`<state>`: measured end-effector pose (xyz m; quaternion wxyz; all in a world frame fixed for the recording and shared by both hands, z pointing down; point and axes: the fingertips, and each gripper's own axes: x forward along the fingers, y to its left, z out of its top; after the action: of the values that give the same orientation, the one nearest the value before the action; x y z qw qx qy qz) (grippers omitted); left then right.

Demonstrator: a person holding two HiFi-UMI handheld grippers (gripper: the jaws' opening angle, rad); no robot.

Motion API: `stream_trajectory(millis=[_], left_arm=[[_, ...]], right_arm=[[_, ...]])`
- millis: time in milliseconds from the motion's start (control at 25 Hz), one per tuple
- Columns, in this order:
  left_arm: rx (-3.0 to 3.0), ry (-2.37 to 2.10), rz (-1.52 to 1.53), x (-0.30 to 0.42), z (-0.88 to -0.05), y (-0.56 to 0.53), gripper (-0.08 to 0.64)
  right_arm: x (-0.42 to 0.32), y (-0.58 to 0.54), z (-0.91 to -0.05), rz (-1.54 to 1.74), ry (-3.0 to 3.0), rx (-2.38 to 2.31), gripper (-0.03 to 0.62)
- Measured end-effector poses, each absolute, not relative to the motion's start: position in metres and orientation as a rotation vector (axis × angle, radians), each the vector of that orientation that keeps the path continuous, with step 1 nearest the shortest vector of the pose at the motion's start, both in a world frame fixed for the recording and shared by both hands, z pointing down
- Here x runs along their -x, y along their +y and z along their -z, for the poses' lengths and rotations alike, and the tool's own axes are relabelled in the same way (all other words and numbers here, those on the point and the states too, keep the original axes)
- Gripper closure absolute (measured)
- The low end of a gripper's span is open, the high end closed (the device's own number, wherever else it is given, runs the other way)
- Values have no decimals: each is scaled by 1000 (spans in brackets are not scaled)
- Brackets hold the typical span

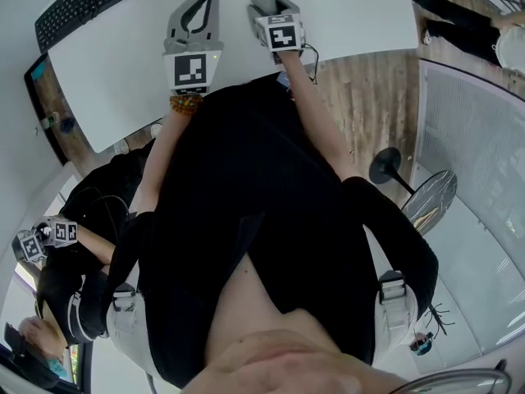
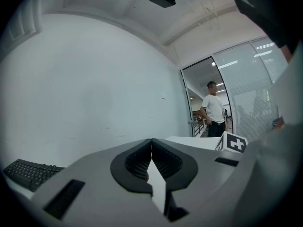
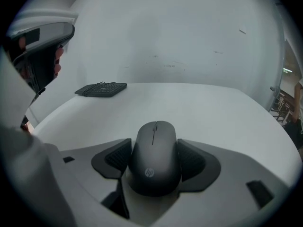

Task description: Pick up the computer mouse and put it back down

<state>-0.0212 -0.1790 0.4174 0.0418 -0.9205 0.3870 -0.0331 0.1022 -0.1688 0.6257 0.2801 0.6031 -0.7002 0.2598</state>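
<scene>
The computer mouse point(image 3: 155, 157) is held between the two black ribbed pads of the right tongs point(image 1: 264, 2), one pad pressed against each of its sides. Its scroll wheel end is pointed away from the camera, toward 12 o'clock in the right gripper view, and a small logo is seen on its near end. Whether the mouse is resting on the white desk point(image 3: 222, 112) or is lifted just clear of it cannot be told.

A black keyboard point(image 3: 102, 89) is seen lying flat on the desk well apart from the mouse, at about 10 o'clock from it in the right gripper view, close to the far edge by the pale wall point(image 3: 180, 37).

The left tongs point(image 2: 151, 143) are closed, their pad tips touching, and nothing is gripped between them. In the head view they are held over the desk just beside the right tongs, at about 9 o'clock from them, and are pointed the same way.

In the left gripper view a person point(image 2: 214, 110) in a white shirt is seen standing in a doorway at about 3 o'clock, beside a glass partition point(image 2: 251, 93).
</scene>
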Motion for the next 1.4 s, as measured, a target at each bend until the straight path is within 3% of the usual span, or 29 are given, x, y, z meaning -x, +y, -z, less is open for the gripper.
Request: stream_trajectory(millis=[320,680,1240,1280,1360,1400], left_arm=[[2816,1190,80,22,-416,-179,548],[2824,1196,45,26,-403,-174,548],[2745,1254,-41,25,-359,-142,548],[2731,1268,-52,28,-356,-139,548],[2709,1290,-54,28,-354,-131,548],[2700,1300,-47,27,-353,-125,548]], right_arm=[[-108,-168,-618,-723,-2000,-1625,291],[-114,-168,-532,-577,-2117,-1742,291],[-91,-124,-351,150,-2372,-1963,295],[-89,-118,-346,207,-2360,-1978,314],[-89,-105,-339,305,-2330,-2011,483],[-90,-98,-338,339,-2327,-2012,482]])
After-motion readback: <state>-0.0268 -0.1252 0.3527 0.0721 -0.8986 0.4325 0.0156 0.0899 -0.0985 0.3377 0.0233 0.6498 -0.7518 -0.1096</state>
